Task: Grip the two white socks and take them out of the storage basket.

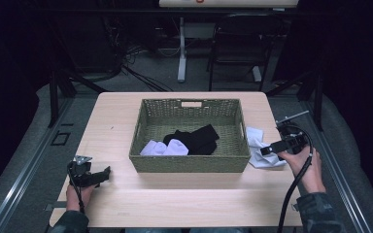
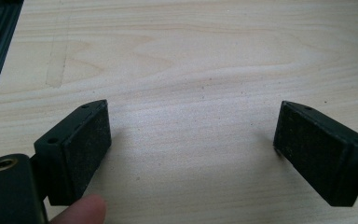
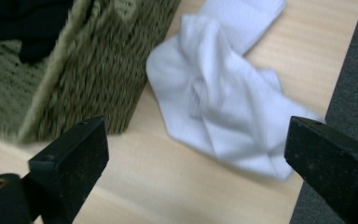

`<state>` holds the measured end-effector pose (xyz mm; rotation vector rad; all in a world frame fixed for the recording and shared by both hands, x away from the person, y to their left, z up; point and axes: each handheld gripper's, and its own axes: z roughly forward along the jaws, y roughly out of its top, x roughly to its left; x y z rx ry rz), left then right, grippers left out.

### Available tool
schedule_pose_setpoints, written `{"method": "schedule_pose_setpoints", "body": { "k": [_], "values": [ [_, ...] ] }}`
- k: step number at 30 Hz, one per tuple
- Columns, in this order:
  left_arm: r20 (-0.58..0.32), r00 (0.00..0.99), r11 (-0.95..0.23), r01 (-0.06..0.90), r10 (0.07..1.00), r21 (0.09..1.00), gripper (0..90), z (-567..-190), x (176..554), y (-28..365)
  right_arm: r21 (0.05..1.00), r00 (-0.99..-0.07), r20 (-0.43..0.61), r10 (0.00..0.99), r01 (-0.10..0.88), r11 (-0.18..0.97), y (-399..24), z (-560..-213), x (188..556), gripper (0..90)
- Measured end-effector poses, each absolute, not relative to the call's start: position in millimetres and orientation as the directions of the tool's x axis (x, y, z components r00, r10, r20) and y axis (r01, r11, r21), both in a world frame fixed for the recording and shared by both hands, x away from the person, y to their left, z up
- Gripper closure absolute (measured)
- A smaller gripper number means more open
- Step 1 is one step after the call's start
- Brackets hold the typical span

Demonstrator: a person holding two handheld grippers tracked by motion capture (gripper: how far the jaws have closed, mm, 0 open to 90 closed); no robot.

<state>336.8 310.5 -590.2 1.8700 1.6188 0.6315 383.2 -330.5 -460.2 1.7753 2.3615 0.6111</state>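
Down at the near edge, the left gripper [image 1: 108,172] is sitting low over the bench [image 1: 184,199], held in the person's left hand [image 1: 80,194]; in the left gripper view its jaws are standing wide apart with only bare pale wood between them, and a fingertip [image 2: 81,210] is peeking in at the bottom.

Over on the right, the right hand [image 1: 303,165] is holding the right gripper [image 1: 264,151] just over the white sock [image 1: 262,148], which is lying crumpled on the bench just beside the basket's right wall, near the bench's right edge. In the right gripper view the jaws are spread wide, nothing pinched, and the white sock [image 3: 223,98] is lying ahead of them, between and beyond the two tips, not touched by either.

Moving inward, the woven basket [image 1: 189,162] is sitting at the middle of the bench. Inside it, white socks [image 1: 165,148] are bunched at the front left, touching a black sock [image 1: 199,138] sprawled toward the centre.

Farther back, grey floor is wrapping round the bench, with cables [image 1: 136,73] trailing across it, a white table leg [image 1: 181,53] standing upright and a dark chair [image 1: 240,43] to its right, the room behind falling off into darkness.
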Motion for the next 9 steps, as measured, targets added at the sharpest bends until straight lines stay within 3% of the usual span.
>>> {"method": "schedule_pose_setpoints", "body": {
  "k": [9],
  "values": [
    [-0.02,0.152,-0.095,0.714,0.988,0.694,10.7,-590,337,310,0.402,-0.273,0.159,0.949,0.896,0.19,-345,-479,350,0.0]
  ]
}}
